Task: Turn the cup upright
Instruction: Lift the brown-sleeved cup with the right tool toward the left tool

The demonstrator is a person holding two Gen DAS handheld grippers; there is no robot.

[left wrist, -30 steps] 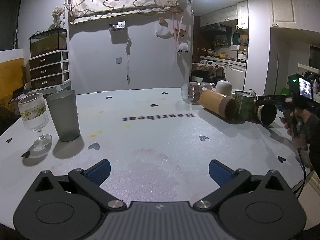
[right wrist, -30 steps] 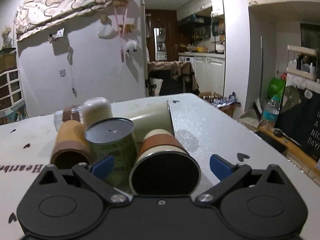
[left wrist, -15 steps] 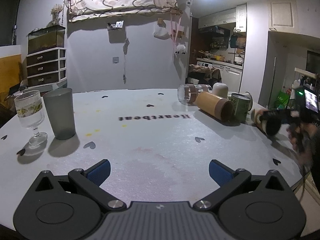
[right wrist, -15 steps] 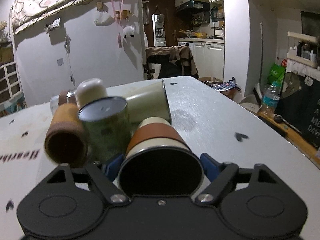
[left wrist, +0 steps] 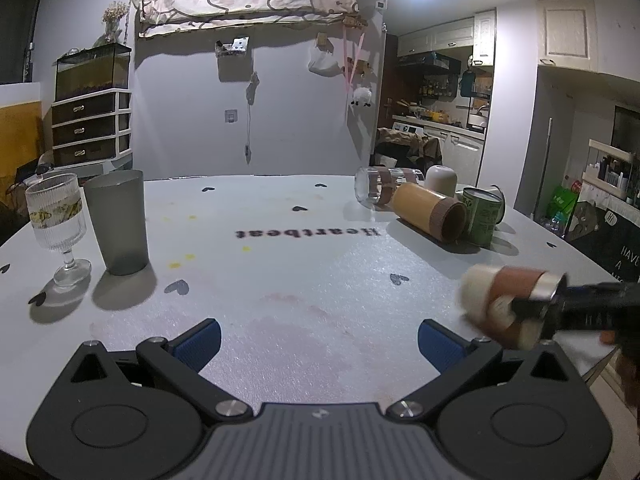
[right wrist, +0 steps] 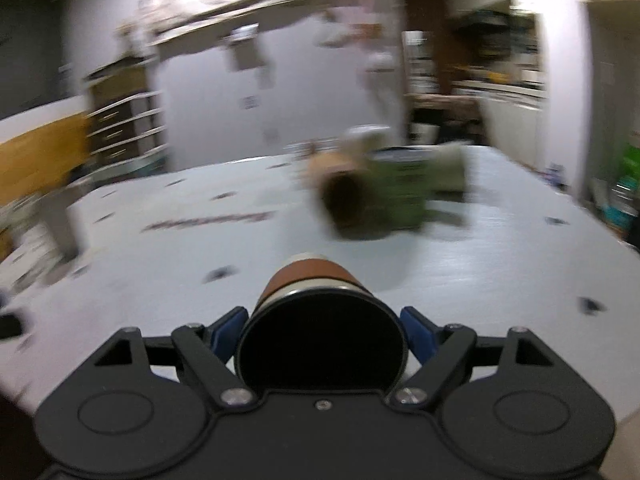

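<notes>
My right gripper (right wrist: 322,330) is shut on a cream cup with a brown sleeve (right wrist: 316,280). The cup lies on its side in the air, its dark open mouth facing the right wrist camera. In the left wrist view the same cup (left wrist: 504,296) hangs sideways above the table's near right part, held by the right gripper (left wrist: 532,312) coming in from the right. My left gripper (left wrist: 318,340) is open and empty, low over the near middle of the white table (left wrist: 280,280).
A bamboo cup (left wrist: 430,212) and a clear glass (left wrist: 374,190) lie on their sides at the far right beside a green can (left wrist: 482,216) and a white cup (left wrist: 440,180). A grey tumbler (left wrist: 118,222) and a stemmed glass (left wrist: 58,226) stand at the left.
My right gripper closed on the brown-sleeved cup, lifted it out of the cluster and carried it toward the table's near right part. The right view is motion-blurred. The left gripper stayed put.
</notes>
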